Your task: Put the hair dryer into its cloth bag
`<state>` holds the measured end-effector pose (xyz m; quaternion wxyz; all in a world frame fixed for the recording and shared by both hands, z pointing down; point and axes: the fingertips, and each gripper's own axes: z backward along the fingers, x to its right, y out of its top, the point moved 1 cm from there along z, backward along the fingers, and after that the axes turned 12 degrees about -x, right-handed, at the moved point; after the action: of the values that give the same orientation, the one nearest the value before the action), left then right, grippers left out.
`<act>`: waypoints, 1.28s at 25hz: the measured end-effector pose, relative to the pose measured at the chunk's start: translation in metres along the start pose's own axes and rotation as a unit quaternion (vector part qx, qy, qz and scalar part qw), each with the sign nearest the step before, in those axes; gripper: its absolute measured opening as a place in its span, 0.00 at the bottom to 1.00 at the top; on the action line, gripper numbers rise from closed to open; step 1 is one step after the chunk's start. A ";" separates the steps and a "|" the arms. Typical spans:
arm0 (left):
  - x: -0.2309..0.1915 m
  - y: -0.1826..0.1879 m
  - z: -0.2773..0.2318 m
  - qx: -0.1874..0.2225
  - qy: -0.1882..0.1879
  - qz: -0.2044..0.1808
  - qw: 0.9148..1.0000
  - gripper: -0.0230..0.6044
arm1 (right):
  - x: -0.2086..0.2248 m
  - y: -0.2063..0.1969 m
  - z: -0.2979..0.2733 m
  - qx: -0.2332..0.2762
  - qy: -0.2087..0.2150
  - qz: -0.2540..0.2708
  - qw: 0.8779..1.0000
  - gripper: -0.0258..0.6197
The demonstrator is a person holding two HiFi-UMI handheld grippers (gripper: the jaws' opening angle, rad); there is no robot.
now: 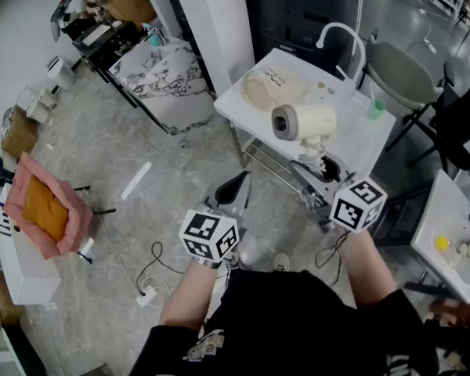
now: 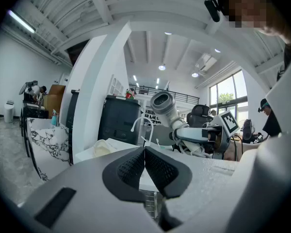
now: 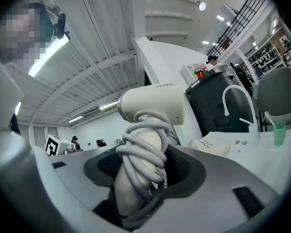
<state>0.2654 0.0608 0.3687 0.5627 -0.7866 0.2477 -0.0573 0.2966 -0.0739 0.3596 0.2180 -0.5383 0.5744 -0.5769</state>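
Observation:
A cream hair dryer (image 1: 303, 122) with its grey cord wound round the handle is held up above the near edge of the white table (image 1: 251, 108). My right gripper (image 1: 319, 175) is shut on that handle (image 3: 140, 178), barrel (image 3: 153, 103) on top. The beige cloth bag (image 1: 274, 86) lies flat on the table beyond the dryer and shows as a pale lump (image 2: 106, 148) in the left gripper view. My left gripper (image 1: 233, 190) hangs shut and empty over the floor, left of the table; its pads (image 2: 157, 166) meet. The dryer (image 2: 166, 109) stands right of it.
A sink with a curved white tap (image 1: 346, 37) sits at the table's far right, a green cup (image 1: 375, 110) beside it. A marbled table (image 1: 160, 77) stands further left. Cables and a power strip (image 1: 147, 292) lie on the floor. A white side table (image 1: 454, 241) is at right.

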 end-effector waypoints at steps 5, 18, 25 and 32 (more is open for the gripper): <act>0.002 0.000 0.003 0.000 0.000 0.000 1.000 0.04 | -0.003 0.000 0.003 0.000 0.003 -0.001 1.000 0.40; 0.015 -0.006 0.003 -0.001 0.015 -0.005 1.000 0.05 | 0.010 -0.008 0.024 -0.003 0.002 -0.004 1.000 0.41; 0.024 -0.005 -0.007 -0.008 0.016 -0.013 1.000 0.28 | 0.022 -0.004 0.035 -0.003 -0.002 -0.003 1.000 0.41; 0.023 -0.005 -0.015 -0.013 0.017 -0.017 1.000 0.37 | 0.033 -0.003 0.036 -0.003 -0.002 -0.008 1.000 0.41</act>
<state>0.2818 0.0382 0.3746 0.5470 -0.7970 0.2444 -0.0765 0.3182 -0.1176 0.3660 0.2123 -0.5447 0.5716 -0.5758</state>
